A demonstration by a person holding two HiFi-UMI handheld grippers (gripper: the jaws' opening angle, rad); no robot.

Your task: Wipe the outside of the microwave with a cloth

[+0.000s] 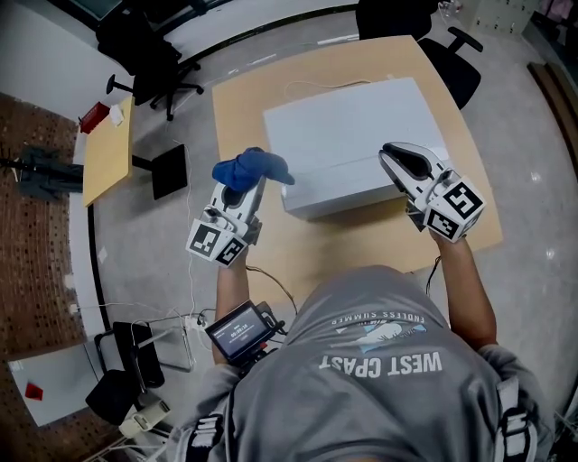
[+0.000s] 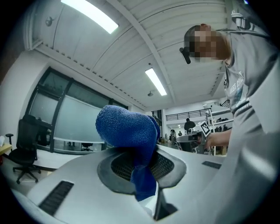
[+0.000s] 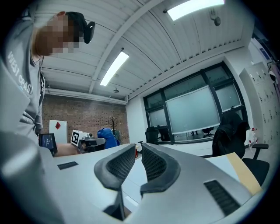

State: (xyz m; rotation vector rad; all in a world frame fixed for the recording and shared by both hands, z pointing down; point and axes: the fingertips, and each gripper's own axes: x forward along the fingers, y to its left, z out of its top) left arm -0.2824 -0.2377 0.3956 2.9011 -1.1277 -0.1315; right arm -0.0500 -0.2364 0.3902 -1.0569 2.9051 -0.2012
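Note:
The white microwave (image 1: 357, 135) stands on a wooden table (image 1: 244, 99) in the head view. My left gripper (image 1: 242, 188) is shut on a bunched blue cloth (image 1: 248, 169), just off the microwave's left front corner. In the left gripper view the cloth (image 2: 129, 131) bulges above the left gripper's (image 2: 140, 164) pads and hangs down between them. My right gripper (image 1: 390, 155) hovers at the microwave's right front corner, shut with nothing in it. In the right gripper view the right gripper's (image 3: 138, 153) pads stand almost together, and the cloth (image 3: 107, 136) shows far off at the left.
A black office chair (image 1: 149, 59) stands left of the table and another (image 1: 424, 27) behind it. A small wooden side table (image 1: 108, 149) is at the left. A small screen (image 1: 242, 329) hangs at the person's waist, and cables lie on the floor.

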